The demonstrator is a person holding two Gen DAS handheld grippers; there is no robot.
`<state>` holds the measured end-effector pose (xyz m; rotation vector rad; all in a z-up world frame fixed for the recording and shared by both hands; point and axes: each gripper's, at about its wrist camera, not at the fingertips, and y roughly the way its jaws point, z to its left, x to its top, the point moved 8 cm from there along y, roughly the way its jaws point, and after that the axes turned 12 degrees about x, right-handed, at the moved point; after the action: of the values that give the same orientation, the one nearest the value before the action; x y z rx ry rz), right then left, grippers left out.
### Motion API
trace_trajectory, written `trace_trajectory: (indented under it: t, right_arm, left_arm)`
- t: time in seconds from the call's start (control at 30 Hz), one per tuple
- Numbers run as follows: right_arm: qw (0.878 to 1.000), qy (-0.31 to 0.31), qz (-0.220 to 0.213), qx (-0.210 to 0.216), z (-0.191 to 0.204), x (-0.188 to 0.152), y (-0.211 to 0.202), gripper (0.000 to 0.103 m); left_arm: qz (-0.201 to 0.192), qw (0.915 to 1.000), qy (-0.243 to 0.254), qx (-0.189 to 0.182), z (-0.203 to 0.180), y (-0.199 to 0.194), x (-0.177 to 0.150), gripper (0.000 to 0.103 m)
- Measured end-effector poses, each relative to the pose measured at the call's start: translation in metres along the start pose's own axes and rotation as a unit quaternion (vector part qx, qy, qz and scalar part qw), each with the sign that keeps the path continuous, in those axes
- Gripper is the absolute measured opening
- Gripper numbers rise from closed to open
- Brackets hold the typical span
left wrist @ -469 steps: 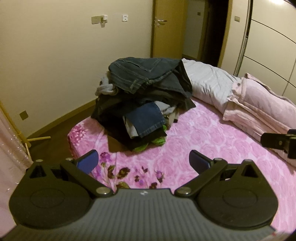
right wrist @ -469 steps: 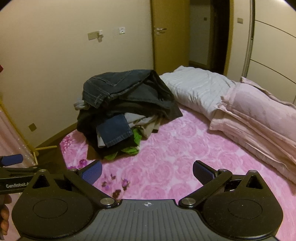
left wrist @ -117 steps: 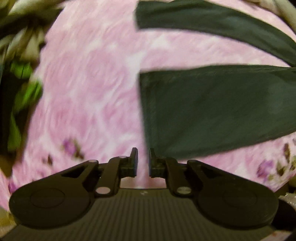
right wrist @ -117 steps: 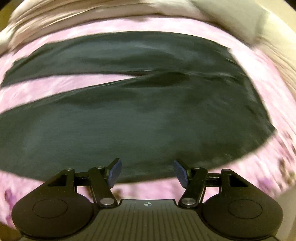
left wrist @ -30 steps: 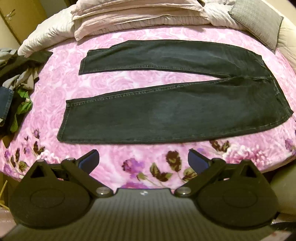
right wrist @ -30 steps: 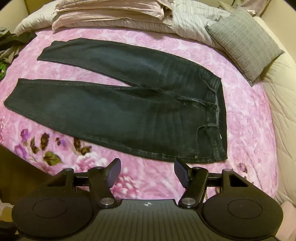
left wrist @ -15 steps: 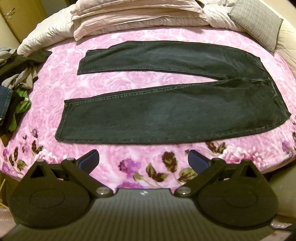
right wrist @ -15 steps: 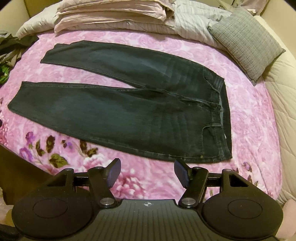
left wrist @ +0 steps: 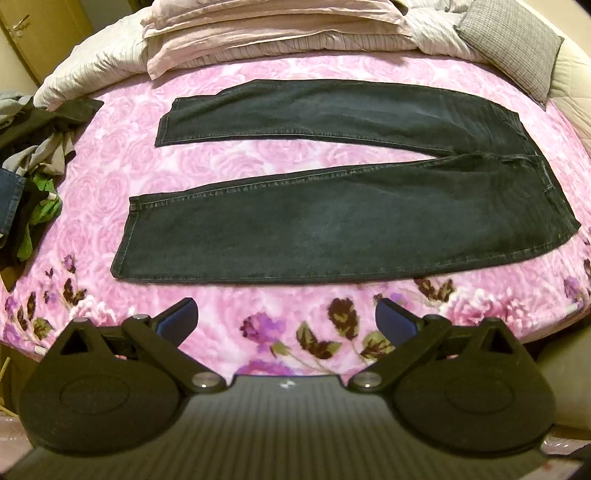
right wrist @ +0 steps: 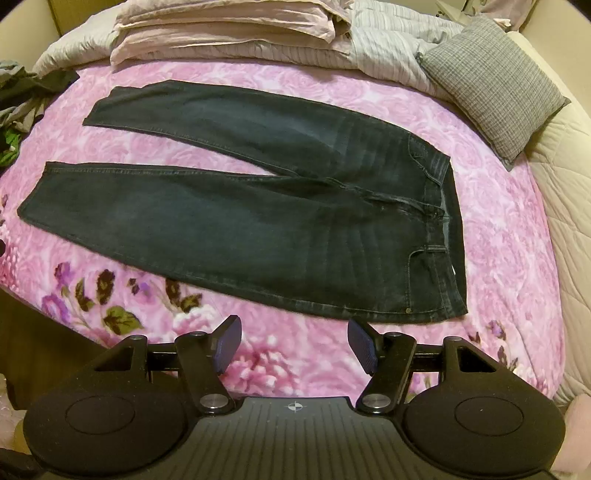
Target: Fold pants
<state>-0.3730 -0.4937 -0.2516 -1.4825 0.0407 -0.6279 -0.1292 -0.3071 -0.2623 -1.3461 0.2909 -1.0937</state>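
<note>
Dark jeans [left wrist: 332, 221] [right wrist: 258, 206] lie flat on the pink floral bedspread [left wrist: 229, 155], legs spread apart in a V. The cuffs point left and the waistband [right wrist: 443, 221] sits at the right. My left gripper [left wrist: 286, 319] hovers open above the bed's near edge, in front of the near leg, with nothing between its blue pads. My right gripper [right wrist: 293, 343] is open too, held over the bedspread just short of the near hip, its jaws empty.
A heap of other clothes [left wrist: 26, 173] lies at the bed's left edge. Folded pink and grey bedding [left wrist: 258, 33] runs along the far side. A grey checked cushion [right wrist: 491, 85] rests at the far right, beside a cream quilted headboard [right wrist: 565, 184].
Both views have shifted slightly, the jeans sitting a touch lower in the right wrist view. The jeans lie as before and both grippers keep the same opening.
</note>
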Motion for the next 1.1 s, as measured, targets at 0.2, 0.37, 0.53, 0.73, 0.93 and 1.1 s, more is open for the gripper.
trace_trajectory:
  t: [0.2,0.37,0.53,0.73,0.93,1.1]
  right_arm:
    - [1.000,0.004,0.003,-0.005,0.004,0.001,0.002,0.061]
    - [1.000,0.010,0.007,-0.012,0.004,0.004,0.007,0.061]
    - [1.000,0.019,0.009,-0.018,0.000,0.009,0.012,0.061]
    - [0.999,0.031,0.021,-0.017,-0.018,0.021,0.029,0.061]
    - [0.999,0.019,0.033,-0.007,-0.067,0.054,0.059,0.061]
    - [0.999,-0.011,0.030,0.009,-0.132,0.113,0.094,0.061]
  left_arm:
    - [0.001,1.0000,0.005,-0.007,0.003,0.007,0.000,0.101]
    - [0.002,0.9998,0.016,-0.013,0.005,0.018,0.006,0.101]
    - [0.005,0.9994,0.029,-0.016,0.005,0.031,0.015,0.101]
    - [0.017,0.9988,0.042,-0.019,-0.005,0.055,0.042,0.101]
    - [0.020,0.9983,0.052,-0.019,-0.022,0.090,0.100,0.101]
    - [0.007,0.9963,0.086,-0.006,-0.032,0.132,0.174,0.100]
